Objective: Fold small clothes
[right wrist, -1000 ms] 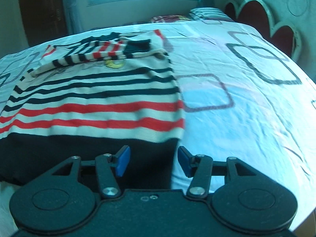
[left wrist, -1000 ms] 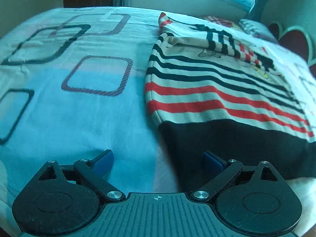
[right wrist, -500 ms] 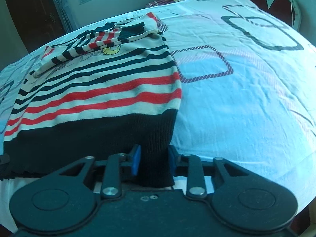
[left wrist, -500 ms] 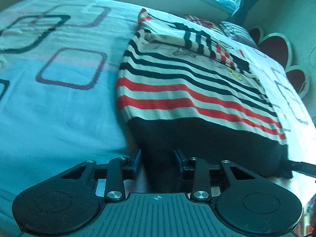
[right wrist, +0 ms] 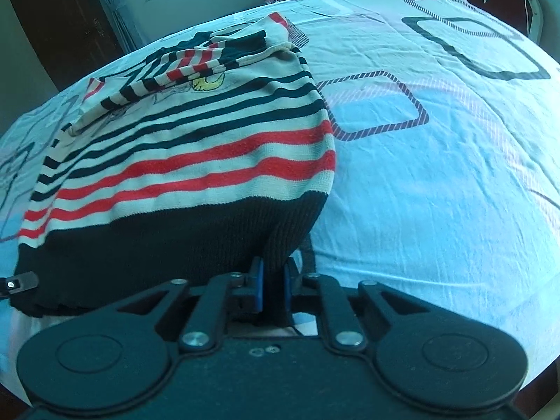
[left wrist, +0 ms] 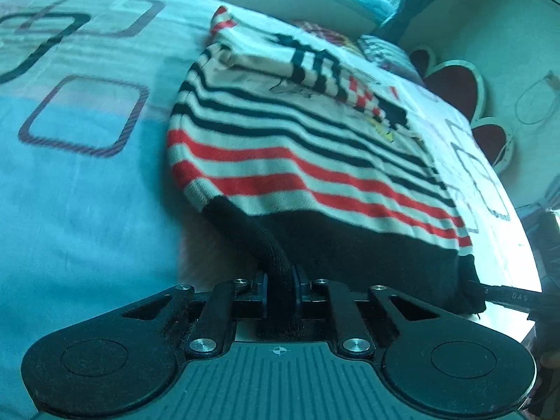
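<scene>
Patterned bedsheet point(right wrist: 437, 175), striped sweater point(right wrist: 196, 161), left claw point(left wrist: 279, 281) and right claw point(right wrist: 273, 281) clamping its black hem

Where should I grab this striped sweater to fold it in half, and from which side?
Grip the striped sweater at the two corners of its black hem band, coming in low from the near bed edge. That band lies closest and runs straight across. The left gripper and right gripper each have jaws closed on a corner, so lifting both folds it evenly toward the sleeves.

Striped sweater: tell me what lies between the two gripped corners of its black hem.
Only the sweater's own black hem band, slightly sagging, between the left gripper and right gripper; both wrist views show it.
</scene>
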{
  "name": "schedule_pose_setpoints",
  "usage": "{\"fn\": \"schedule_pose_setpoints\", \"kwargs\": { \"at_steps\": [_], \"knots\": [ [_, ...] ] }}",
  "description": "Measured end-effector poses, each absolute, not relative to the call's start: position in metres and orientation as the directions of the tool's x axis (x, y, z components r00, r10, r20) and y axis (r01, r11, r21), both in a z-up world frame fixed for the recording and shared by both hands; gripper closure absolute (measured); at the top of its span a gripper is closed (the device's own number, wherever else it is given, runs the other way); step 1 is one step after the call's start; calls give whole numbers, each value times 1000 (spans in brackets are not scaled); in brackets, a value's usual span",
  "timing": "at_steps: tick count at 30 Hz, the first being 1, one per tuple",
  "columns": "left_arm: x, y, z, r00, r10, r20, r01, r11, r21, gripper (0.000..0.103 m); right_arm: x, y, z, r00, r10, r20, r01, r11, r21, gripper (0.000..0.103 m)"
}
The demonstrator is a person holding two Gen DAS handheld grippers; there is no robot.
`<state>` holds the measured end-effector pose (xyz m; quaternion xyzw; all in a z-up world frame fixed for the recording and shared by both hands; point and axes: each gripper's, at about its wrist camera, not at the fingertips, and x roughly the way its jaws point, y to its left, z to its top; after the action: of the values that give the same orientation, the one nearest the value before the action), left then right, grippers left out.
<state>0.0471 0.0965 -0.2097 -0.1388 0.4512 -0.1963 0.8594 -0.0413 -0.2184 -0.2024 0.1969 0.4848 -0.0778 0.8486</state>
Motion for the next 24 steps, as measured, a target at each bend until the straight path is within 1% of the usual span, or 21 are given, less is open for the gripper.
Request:
{"fn": "schedule_pose_setpoints", "kwargs": {
  "at_steps": [3,11,18,24],
  "knots": [
    [51,95,-196,559,-473,-681,246,879,-409,90,-40,-224,-188,580,83,-810,329,886,326,92],
    [101,87,-155,669,-465,-580,279,880,-383,90,9,-237,-156,677,76,-732,297,882,366,92],
    [183,71,-138,724,-426,-542,238,892,-384,90,91,-259,-149,733,67,-677,267,887,376,93],
    [258,49,-143,743,-378,-552,191,911,-367,90,175,-279,-171,733,81,-675,269,878,397,93]
  ]
}}
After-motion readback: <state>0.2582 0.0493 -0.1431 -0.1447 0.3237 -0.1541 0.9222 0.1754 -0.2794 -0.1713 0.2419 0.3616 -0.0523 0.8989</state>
